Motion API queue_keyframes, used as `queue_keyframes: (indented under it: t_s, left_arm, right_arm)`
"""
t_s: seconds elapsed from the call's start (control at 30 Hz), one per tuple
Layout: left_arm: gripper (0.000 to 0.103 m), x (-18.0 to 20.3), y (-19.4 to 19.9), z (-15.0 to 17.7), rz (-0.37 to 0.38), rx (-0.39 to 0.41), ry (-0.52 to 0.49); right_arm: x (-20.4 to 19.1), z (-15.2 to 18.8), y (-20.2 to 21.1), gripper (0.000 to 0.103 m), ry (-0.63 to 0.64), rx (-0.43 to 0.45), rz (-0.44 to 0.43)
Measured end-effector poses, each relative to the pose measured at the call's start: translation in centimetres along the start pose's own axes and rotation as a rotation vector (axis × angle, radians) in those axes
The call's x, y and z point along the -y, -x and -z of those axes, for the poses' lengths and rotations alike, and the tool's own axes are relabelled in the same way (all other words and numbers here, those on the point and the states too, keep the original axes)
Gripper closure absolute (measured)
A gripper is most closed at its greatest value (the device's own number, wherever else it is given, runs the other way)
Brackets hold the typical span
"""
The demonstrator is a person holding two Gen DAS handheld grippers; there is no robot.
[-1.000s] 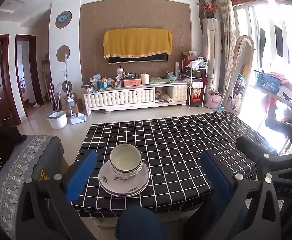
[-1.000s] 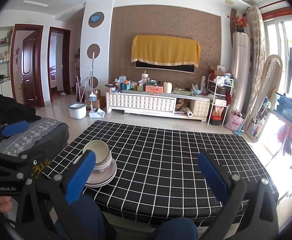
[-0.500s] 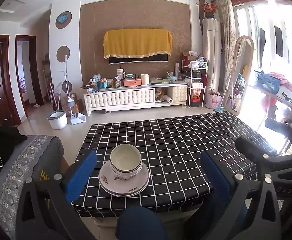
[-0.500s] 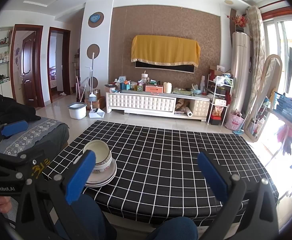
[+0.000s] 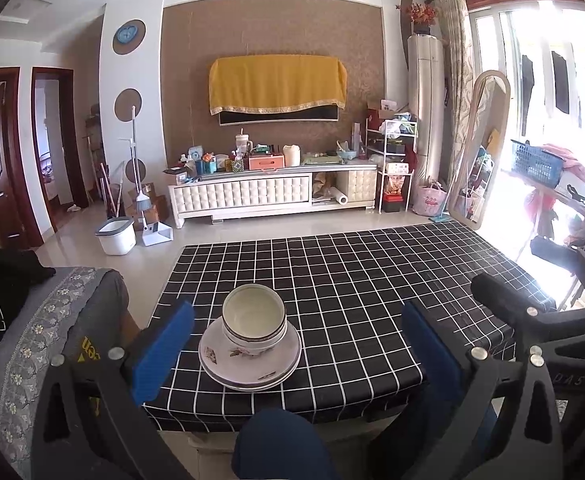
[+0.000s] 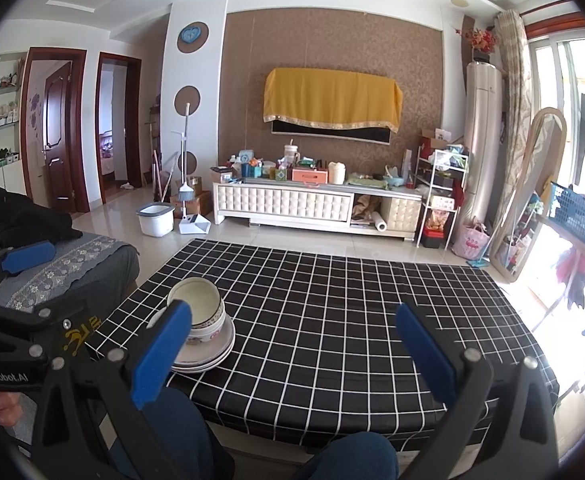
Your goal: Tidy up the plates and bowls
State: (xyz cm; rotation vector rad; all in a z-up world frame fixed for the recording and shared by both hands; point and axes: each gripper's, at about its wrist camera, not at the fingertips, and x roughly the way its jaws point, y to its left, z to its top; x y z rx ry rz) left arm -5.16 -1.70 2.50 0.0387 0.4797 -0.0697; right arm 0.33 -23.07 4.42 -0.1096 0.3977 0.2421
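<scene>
While your left gripper (image 5: pixel 298 350) hangs wide and empty, the stacked bowls (image 5: pixel 253 322) sit on the plates (image 5: pixel 250 364) near the front left corner of the checked table (image 5: pixel 372 300). Over on the right wrist view, your right gripper (image 6: pixel 292 354) gapes wide too, bowls (image 6: pixel 202 312) behind its left finger (image 6: pixel 160 354).
</scene>
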Motion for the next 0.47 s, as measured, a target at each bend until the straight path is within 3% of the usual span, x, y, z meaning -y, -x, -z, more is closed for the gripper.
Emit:
queue_keyframes:
  t_s: [0.47]
  left_arm:
    - [0.000,-0.12,0.30,0.02,0.001,-0.004,0.004]
  right_arm:
    - [0.27,-0.06,-0.16,0.000,0.000,-0.004,-0.002]
